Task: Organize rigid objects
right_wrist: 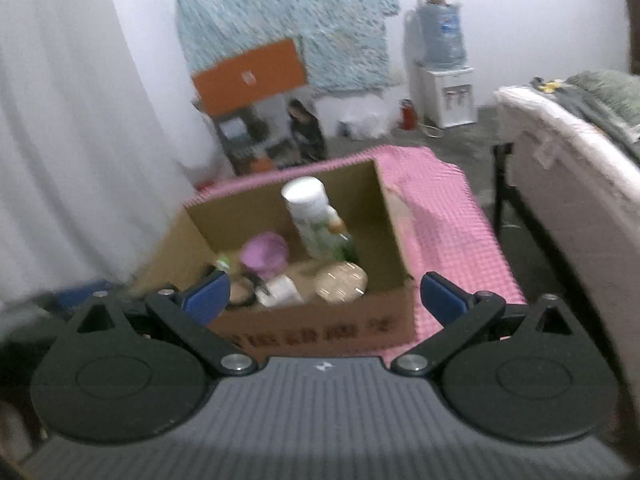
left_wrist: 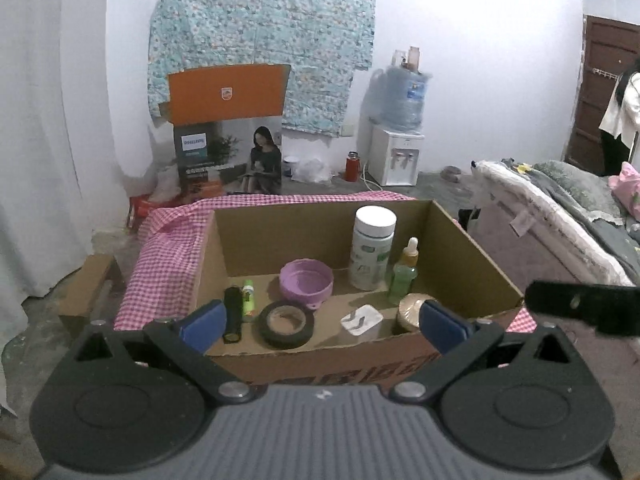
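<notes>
An open cardboard box (left_wrist: pixel 472 256) sits on a pink checked cloth (left_wrist: pixel 168 248). In it stand a white-capped bottle (left_wrist: pixel 372 252) and a green dropper bottle (left_wrist: pixel 405 276). A purple bowl (left_wrist: pixel 306 282), a black tape roll (left_wrist: pixel 286 325), a black flashlight (left_wrist: pixel 233 314), a small green tube (left_wrist: pixel 248 297), a white adapter (left_wrist: pixel 361 321) and a round tan lid (left_wrist: pixel 412 310) lie on its floor. My left gripper (left_wrist: pixel 320 326) is open and empty at the box's near wall. My right gripper (right_wrist: pixel 324 298) is open and empty before the same box (right_wrist: pixel 384 236); that view is blurred.
A bed (left_wrist: pixel 560 208) stands to the right, with a person (left_wrist: pixel 624 120) by a brown door. A water dispenser (left_wrist: pixel 398 136), a red flask (left_wrist: pixel 352 166) and a Philips carton (left_wrist: pixel 228 136) stand along the far wall. The other gripper's black part (left_wrist: pixel 584 306) shows at right.
</notes>
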`<action>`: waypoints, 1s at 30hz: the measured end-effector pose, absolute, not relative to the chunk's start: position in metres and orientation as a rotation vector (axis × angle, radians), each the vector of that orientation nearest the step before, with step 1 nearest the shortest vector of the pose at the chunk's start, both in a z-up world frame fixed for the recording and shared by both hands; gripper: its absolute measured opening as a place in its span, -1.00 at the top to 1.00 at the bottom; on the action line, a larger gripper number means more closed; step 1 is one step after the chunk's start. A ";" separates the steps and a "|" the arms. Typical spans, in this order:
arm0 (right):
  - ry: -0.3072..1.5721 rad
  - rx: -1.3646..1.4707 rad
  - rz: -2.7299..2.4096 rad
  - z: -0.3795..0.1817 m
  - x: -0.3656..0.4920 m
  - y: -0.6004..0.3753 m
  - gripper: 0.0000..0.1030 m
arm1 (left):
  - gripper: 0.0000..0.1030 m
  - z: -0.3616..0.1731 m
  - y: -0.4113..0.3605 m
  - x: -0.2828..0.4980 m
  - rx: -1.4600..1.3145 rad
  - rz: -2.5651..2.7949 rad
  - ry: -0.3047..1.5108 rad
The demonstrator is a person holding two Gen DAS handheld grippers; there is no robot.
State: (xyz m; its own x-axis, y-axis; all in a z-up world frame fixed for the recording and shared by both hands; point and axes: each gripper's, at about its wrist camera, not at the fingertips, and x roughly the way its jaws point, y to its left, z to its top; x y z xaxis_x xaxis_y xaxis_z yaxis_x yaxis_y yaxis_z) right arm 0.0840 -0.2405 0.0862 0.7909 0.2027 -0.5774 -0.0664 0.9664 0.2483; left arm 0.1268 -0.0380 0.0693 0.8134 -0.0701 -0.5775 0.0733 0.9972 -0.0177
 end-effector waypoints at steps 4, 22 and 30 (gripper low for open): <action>0.654 0.151 0.069 0.072 0.081 -0.228 -0.98 | -1.00 0.062 -0.035 0.128 0.016 -0.061 0.648; 0.710 0.033 0.135 0.053 0.120 -0.184 -0.97 | -1.00 0.047 -0.009 0.143 -0.048 -0.002 0.781; 0.721 0.027 0.144 0.049 0.128 -0.179 -0.97 | -0.99 0.044 -0.004 0.148 -0.034 0.017 0.793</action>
